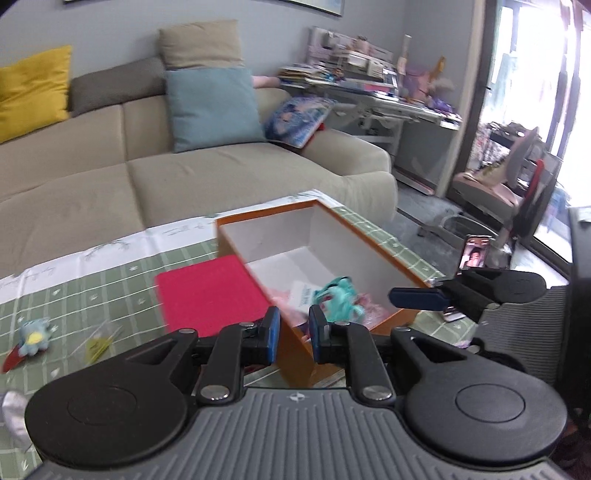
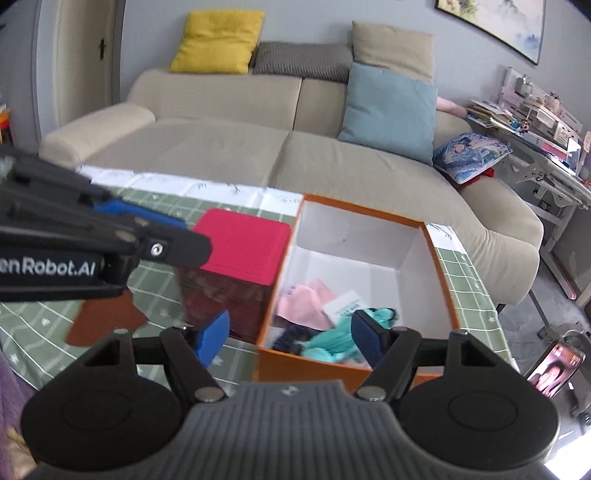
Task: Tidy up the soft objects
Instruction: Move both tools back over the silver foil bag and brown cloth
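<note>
the orange box [image 2: 441, 273] sits on the worktop [image 2: 155, 314], long axis running toward the sofa [image 2: 229, 147], a teal plush [image 2: 332, 338] inside. left tool [image 1: 293, 334] narrow, empty; right tool [image 2: 291, 338] wide, empty. only the left view shows a small blue plush [image 1: 35, 336].

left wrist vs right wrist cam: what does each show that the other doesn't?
Left wrist only: a small blue plush toy on the green checked tablecloth, and a pink chair by the window.

Right wrist only: a door left of the sofa, a framed picture on the wall, and a brown flat item on the tablecloth.

Both: orange box holding a teal soft toy, red lid, sofa, phone.
</note>
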{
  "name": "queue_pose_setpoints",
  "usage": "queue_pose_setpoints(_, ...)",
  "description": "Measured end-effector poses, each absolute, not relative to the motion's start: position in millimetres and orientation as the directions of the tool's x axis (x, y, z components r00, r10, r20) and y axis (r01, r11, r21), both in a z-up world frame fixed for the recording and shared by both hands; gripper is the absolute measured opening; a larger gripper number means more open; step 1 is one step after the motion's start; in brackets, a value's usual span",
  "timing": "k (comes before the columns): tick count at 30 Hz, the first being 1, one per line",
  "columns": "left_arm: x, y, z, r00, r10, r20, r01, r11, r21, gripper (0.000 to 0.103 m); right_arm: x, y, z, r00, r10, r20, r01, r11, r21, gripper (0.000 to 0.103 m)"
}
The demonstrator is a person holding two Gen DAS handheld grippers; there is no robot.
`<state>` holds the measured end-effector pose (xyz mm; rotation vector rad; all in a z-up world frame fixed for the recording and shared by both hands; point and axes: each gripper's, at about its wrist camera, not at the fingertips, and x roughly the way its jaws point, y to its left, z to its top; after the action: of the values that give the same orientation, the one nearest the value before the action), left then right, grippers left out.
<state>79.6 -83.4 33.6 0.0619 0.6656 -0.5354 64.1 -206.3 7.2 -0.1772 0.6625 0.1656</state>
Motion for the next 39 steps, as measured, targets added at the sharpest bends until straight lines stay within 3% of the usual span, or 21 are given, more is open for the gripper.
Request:
queue_pose_setpoints(11,48.7,-5.6,-0.6,0.743,-0.297,-0.600,0.283,0.952,-0.121,0.020,43.5,-168.0,-7.0,0.825,0.143,-0.547,-0.184,0.983,-0.019,0.072)
queue_pose_setpoints(15,42.6,28.7,-18.4,0.740,-0.219,-0.636,0.179,0.976,-0.128,0.031,47.4,-148.8,-16.1,0.816,0.189,-0.546,-0.216,0.976,0.015,0.072)
queue_pose_setpoints(22,47.2,85.6,-39.7,0.722,-0.112,-0.683,-0.011,0.985,-0.174,0.036,67.3,-102.7,-41.9,0.752,0.287,-0.594,-0.339,0.941,0.025,0.073)
queue_pose_setpoints(26,59.3,107.7,-49.8,0.717,-0.051,-0.696,-0.101,0.979,-0.176,0.044,79.2,-75.6,-60.7,0.704,0.332,-0.628,-0.404,0.914,0.030,0.086)
queue_pose_setpoints(29,69.2,117.8,-58.2,0.706,-0.010,-0.708,-0.145,0.977,-0.159,0.059,88.8,-57.6,-75.3,0.661,0.361,-0.658,-0.442,0.896,0.047,0.094)
queue_pose_setpoints(33,85.6,134.4,-65.7,0.702,0.085,-0.707,-0.208,0.974,-0.090,0.078,107.8,-36.8,-95.1,0.625,0.351,-0.697,-0.455,0.890,0.039,0.096)
queue_pose_setpoints(39,113.7,172.6,-85.1,0.668,0.164,-0.726,-0.280,0.959,-0.040,0.080,141.4,-14.0,-120.7,0.565,0.348,-0.748,-0.459,0.886,0.065,0.100)
